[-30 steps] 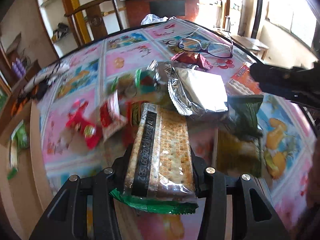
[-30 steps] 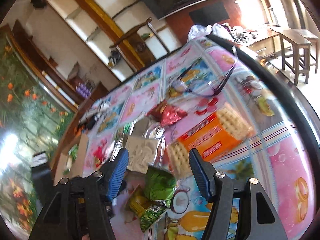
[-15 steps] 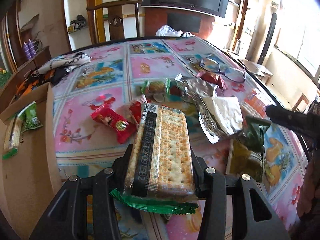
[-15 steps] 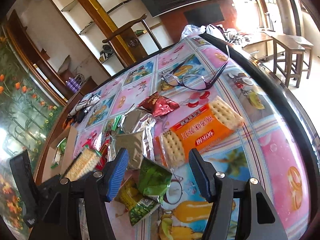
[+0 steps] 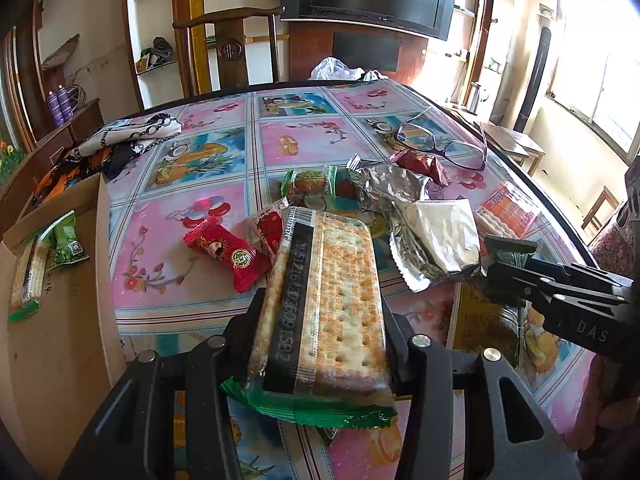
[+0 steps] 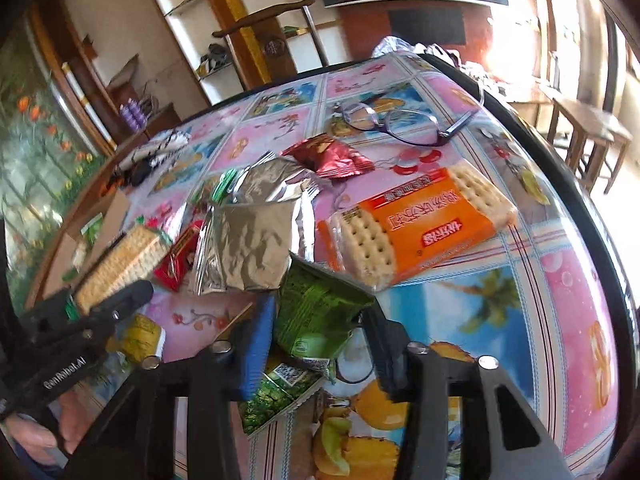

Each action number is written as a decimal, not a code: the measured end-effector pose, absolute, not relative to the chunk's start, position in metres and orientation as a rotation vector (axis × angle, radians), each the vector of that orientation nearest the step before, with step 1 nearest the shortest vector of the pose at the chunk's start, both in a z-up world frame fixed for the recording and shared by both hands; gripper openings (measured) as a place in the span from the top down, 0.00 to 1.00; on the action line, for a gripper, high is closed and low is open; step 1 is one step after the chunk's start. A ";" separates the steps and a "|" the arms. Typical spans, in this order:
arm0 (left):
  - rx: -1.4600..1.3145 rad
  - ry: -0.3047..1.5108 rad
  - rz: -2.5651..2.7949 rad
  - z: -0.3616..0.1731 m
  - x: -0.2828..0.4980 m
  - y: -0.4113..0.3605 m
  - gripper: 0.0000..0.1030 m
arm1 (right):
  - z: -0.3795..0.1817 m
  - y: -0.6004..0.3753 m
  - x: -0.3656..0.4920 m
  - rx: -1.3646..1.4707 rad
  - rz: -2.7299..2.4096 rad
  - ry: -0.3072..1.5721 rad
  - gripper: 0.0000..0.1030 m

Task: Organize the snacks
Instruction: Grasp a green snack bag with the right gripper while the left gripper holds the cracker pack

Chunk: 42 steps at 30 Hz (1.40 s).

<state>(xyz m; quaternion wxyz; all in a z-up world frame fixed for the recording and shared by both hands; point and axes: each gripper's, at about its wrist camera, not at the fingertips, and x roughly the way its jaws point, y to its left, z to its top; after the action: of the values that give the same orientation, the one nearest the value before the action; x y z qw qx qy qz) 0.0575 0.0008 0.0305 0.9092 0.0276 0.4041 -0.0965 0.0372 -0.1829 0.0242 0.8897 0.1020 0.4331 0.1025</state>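
The left gripper (image 5: 320,344) clamps a cracker pack (image 5: 324,300), its long axis pointing straight ahead beyond the fingertips. The right gripper (image 6: 320,344) stands open around a green packet (image 6: 316,312).

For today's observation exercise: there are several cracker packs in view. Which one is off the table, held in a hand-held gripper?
The green-ended cracker pack, clamped in the left hand-held gripper. The orange pack lies on the table; another sits in the box.
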 end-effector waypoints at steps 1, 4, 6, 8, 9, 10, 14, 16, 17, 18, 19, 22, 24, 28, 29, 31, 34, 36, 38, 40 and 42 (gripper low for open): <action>0.057 0.831 -0.199 0.031 0.057 0.001 0.55 | 0.026 -0.181 0.035 0.201 0.211 0.885 0.58; 0.055 0.825 -0.198 0.032 0.057 0.001 0.55 | 0.030 -0.180 0.032 0.192 0.219 0.862 0.59; 0.054 0.825 -0.199 0.032 0.057 0.001 0.55 | 0.033 -0.181 0.031 0.201 0.227 0.850 0.59; 0.052 0.818 -0.199 0.033 0.056 0.002 0.55 | 0.038 -0.183 0.029 0.212 0.233 0.825 0.60; 0.053 0.816 -0.200 0.034 0.056 0.002 0.55 | 0.040 -0.183 0.027 0.218 0.236 0.811 0.60; 0.054 0.814 -0.199 0.034 0.055 0.002 0.55 | 0.043 -0.184 0.025 0.225 0.244 0.796 0.60; 0.055 0.811 -0.202 0.035 0.055 0.002 0.55 | 0.048 -0.183 0.023 0.229 0.248 0.774 0.60; 0.056 0.808 -0.203 0.036 0.055 0.001 0.55 | 0.049 -0.185 0.023 0.240 0.254 0.768 0.60; 0.056 0.807 -0.202 0.036 0.055 0.001 0.55 | 0.050 -0.185 0.023 0.244 0.255 0.765 0.60; 0.055 0.807 -0.202 0.036 0.055 0.001 0.55 | 0.051 -0.186 0.023 0.245 0.255 0.762 0.60; 0.055 0.806 -0.204 0.036 0.054 0.001 0.55 | 0.051 -0.185 0.023 0.247 0.258 0.758 0.60; 0.053 0.800 -0.207 0.038 0.053 0.000 0.55 | 0.053 -0.184 0.022 0.252 0.275 0.748 0.60; 0.055 0.796 -0.213 0.039 0.051 -0.001 0.55 | 0.054 -0.183 0.020 0.247 0.282 0.742 0.60; 0.056 0.794 -0.219 0.040 0.050 -0.002 0.55 | 0.055 -0.179 0.019 0.239 0.297 0.735 0.60; 0.056 0.791 -0.222 0.041 0.049 -0.002 0.55 | 0.055 -0.179 0.019 0.237 0.300 0.734 0.60; 0.056 0.783 -0.229 0.044 0.047 -0.003 0.55 | 0.055 -0.177 0.019 0.233 0.306 0.734 0.60; 0.056 0.773 -0.238 0.047 0.045 -0.003 0.55 | 0.056 -0.172 0.018 0.219 0.311 0.727 0.60; 0.054 0.768 -0.244 0.050 0.044 -0.003 0.55 | 0.057 -0.170 0.017 0.215 0.315 0.722 0.60; 0.052 0.763 -0.247 0.051 0.043 -0.003 0.55 | 0.057 -0.169 0.018 0.212 0.319 0.718 0.60; 0.046 0.758 -0.249 0.053 0.042 -0.001 0.55 | 0.057 -0.168 0.018 0.212 0.322 0.716 0.60; 0.036 0.752 -0.248 0.056 0.042 0.002 0.55 | 0.056 -0.168 0.019 0.214 0.322 0.718 0.60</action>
<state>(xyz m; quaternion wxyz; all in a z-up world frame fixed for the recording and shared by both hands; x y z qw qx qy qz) 0.0416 0.0015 0.0559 0.9224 0.0176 0.3664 -0.1209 0.0185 -0.1681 0.0560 0.9180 0.1043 0.3491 0.1563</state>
